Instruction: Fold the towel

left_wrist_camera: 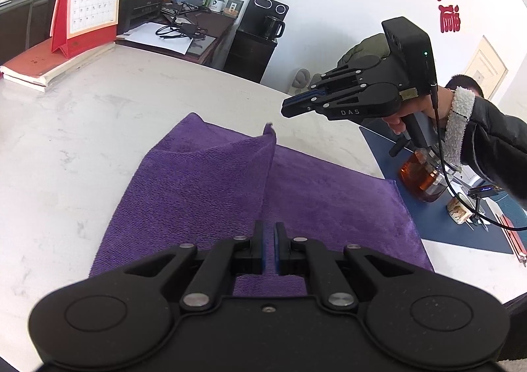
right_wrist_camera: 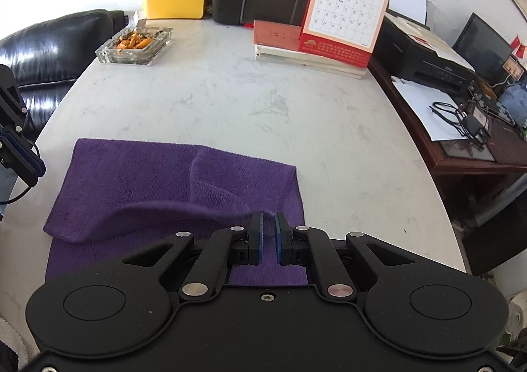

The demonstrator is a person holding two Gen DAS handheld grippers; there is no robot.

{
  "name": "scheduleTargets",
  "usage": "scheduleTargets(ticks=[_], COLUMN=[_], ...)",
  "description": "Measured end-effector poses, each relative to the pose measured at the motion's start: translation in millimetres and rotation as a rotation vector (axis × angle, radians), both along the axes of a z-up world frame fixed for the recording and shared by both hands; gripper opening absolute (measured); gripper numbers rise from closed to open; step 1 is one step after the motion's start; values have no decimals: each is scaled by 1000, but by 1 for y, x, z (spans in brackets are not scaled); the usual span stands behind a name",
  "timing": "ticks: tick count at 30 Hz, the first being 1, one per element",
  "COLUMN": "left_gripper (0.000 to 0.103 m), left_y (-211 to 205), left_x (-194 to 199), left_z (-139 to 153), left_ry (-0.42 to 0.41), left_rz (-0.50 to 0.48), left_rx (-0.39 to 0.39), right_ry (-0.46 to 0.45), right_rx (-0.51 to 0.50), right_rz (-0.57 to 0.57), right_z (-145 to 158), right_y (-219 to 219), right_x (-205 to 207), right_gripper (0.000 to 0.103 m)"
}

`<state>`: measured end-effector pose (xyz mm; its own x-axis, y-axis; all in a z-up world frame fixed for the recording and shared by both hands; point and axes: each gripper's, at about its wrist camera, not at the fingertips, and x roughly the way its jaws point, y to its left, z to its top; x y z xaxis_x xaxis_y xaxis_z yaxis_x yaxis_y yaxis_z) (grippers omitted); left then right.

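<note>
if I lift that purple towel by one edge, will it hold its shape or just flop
Probably flop: the purple towel already sags in a curved drape where the right claw pinches its edge. It looks light, since a thin pinch raises a whole flap. The fuzzy weave likely grips rather than slips.

Purple towel (left_wrist_camera: 204, 194) lies on pale marble table (left_wrist_camera: 98, 128), one layer folded over; a raised edge runs from the near middle to a peaked corner at the far side. Left gripper (left_wrist_camera: 269, 233) near, fingers almost together with towel fabric between them. Right gripper (left_wrist_camera: 291, 106) hangs in the air at right, above the towel's far right part, fingers pressed together, nothing in them, held by a hand (left_wrist_camera: 415, 108). Red desk calendar (left_wrist_camera: 89, 0) far left on stacked books (left_wrist_camera: 42, 66).
</note>
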<state>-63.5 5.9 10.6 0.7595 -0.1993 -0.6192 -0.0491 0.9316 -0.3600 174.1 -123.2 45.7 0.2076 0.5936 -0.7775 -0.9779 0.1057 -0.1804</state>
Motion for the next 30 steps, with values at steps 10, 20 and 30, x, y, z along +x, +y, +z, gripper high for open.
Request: scheduleTargets(ticks=[10,20,30], left_gripper=[10,20,18], left_y=[-23,-45,-32], left_x=[-11,-6,10], left_z=[-27,-55,-72], left_ry=[148,206,237], left_rz=[-13,-150,-273], left_rx=[143,406,413], right_ry=[44,146,274], right_rx=[10,64,93], right_rz=[-29,-188,-332], right_z=[-15,-45,-56], right_y=[-29,-49,-82], right_x=[-5,-33,-62], right_gripper=[7,51,54])
